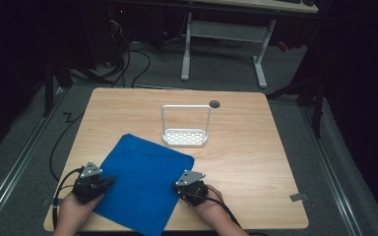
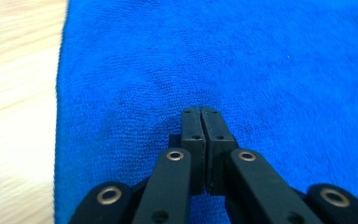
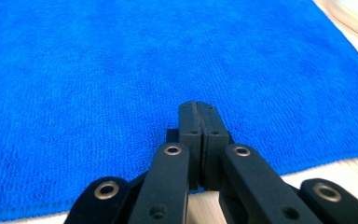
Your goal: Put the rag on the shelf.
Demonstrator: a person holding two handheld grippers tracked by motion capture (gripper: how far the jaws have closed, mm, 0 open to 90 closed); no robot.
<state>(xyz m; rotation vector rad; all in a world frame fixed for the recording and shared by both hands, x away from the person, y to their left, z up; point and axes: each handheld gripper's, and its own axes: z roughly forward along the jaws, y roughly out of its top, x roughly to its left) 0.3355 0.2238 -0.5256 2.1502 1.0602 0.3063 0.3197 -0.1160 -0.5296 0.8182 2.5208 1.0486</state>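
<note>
A blue cloth (image 1: 142, 182) lies flat on the wooden table (image 1: 256, 147), turned at an angle, its near corner hanging at the front edge. My left gripper (image 1: 109, 182) sits at the cloth's left edge, jaws pressed together with the tips low over the blue cloth (image 2: 261, 56); in the left gripper view the left gripper (image 2: 200, 111) has no fold visible between its pads. My right gripper (image 1: 178, 190) is at the cloth's right edge. In the right gripper view the right gripper (image 3: 198, 105) is shut too, tips just over the cloth (image 3: 98, 70) border.
A white rack (image 1: 185, 136) with a tall loop handle stands behind the cloth at mid-table. A round hole (image 1: 214, 103) sits near the far edge. Bare wood lies to the right. A white desk frame (image 1: 261, 64) stands on the floor beyond.
</note>
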